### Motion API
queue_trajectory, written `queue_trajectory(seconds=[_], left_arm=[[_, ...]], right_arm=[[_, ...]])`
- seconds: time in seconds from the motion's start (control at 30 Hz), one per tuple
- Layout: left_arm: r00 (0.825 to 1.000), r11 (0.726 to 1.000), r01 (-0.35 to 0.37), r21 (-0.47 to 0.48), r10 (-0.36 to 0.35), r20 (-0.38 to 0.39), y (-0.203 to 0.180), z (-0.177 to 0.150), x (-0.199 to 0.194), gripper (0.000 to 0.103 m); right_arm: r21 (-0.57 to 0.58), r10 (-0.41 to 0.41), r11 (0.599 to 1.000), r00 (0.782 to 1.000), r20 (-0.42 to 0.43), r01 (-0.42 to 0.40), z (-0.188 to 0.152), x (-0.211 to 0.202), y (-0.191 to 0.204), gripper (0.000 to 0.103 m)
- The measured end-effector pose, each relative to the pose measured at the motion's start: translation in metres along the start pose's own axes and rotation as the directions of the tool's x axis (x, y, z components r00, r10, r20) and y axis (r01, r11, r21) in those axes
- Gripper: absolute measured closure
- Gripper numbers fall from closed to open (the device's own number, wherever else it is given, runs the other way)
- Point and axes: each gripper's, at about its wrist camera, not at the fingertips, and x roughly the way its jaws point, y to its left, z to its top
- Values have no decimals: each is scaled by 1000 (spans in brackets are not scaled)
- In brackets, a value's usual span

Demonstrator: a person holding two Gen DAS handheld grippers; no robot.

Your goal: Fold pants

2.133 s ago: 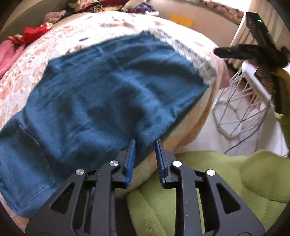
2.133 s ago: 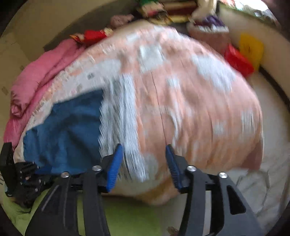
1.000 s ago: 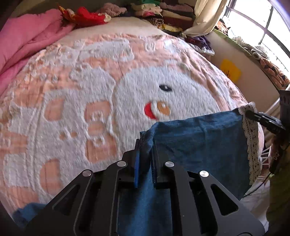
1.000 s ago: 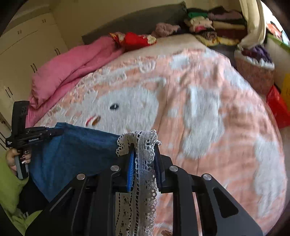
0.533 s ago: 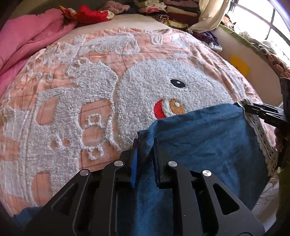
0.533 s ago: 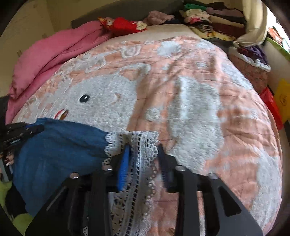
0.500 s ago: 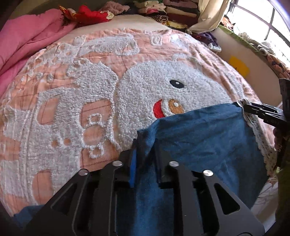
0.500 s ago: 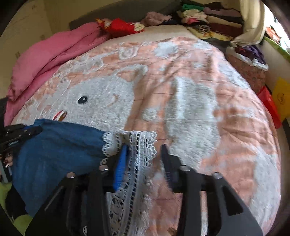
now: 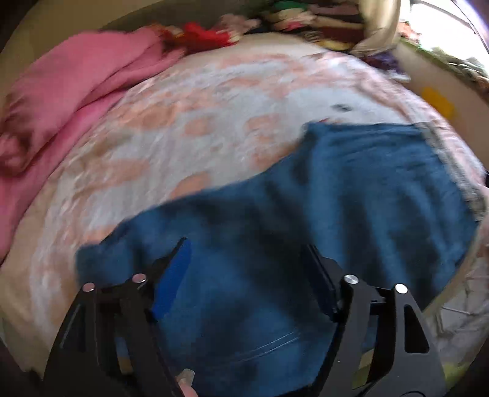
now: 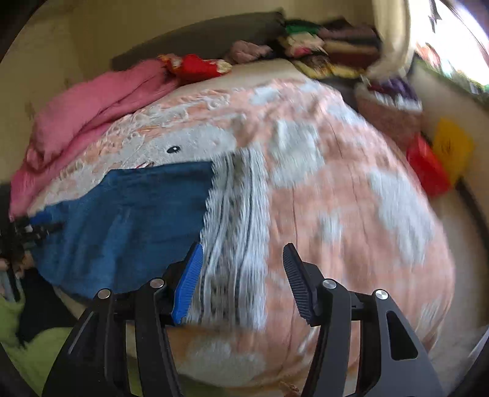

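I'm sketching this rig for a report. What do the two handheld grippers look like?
Both match: the left gripper and right gripper have black angular finger arms with triangular cutouts and round silver pivot bolts. Each carries one bright blue ribbed pad and one dark ribbed pad. No cables show.

A bed fills both views, spread with a peach and white blanket (image 10: 351, 195) whose cartoon face shows a small black eye at about 10 o'clock in the right wrist view. A pink quilt (image 10: 91, 103) lies bunched along its edge at 10 o'clock, with a red cloth (image 10: 195, 65) at 11 o'clock beside a dark headboard (image 10: 201, 33). Stacked folded clothes (image 10: 330, 45) sit at 1 o'clock. A bright window (image 9: 449, 36) glares at 2 o'clock, a pale curtain (image 9: 379, 24) beside it. A cream wall (image 10: 45, 55) rises at 10 o'clock. A yellow patch (image 10: 452, 146) and a red bag (image 10: 428, 165) sit at 3 o'clock.
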Motion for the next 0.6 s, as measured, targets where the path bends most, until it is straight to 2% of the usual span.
queue_trajectory(seconds=[0.07,0.13,0.2,0.23,0.33,0.47,0.6], left_arm=[[999,998,-13,-69,10,-40,19,-6,5,36],[997,990,12,-142,-23,-80,38,-8,12,36],[994,985,37,-170,-54,-96,47,-10,18,36],[993,982,48,-181,-66,-100,49,-11,20,36],[992,978,65,-197,-84,-92,53,-13,19,36],[992,975,76,-207,-96,-85,54,-14,17,37],[991,973,87,-215,-107,-83,57,-14,18,37]], right_arm=[[64,27,998,999,-41,-24,-11,7,-9,49],[118,79,991,991,-112,-65,-20,21,-15,44],[156,131,982,982,-139,-109,-27,29,-17,47],[160,150,979,979,-138,-127,-29,30,-17,68],[107,136,987,983,-120,-124,-28,16,-9,87],[59,68,996,992,-102,-62,-29,0,-6,87],[91,50,995,989,-141,-37,-43,13,-12,73]])
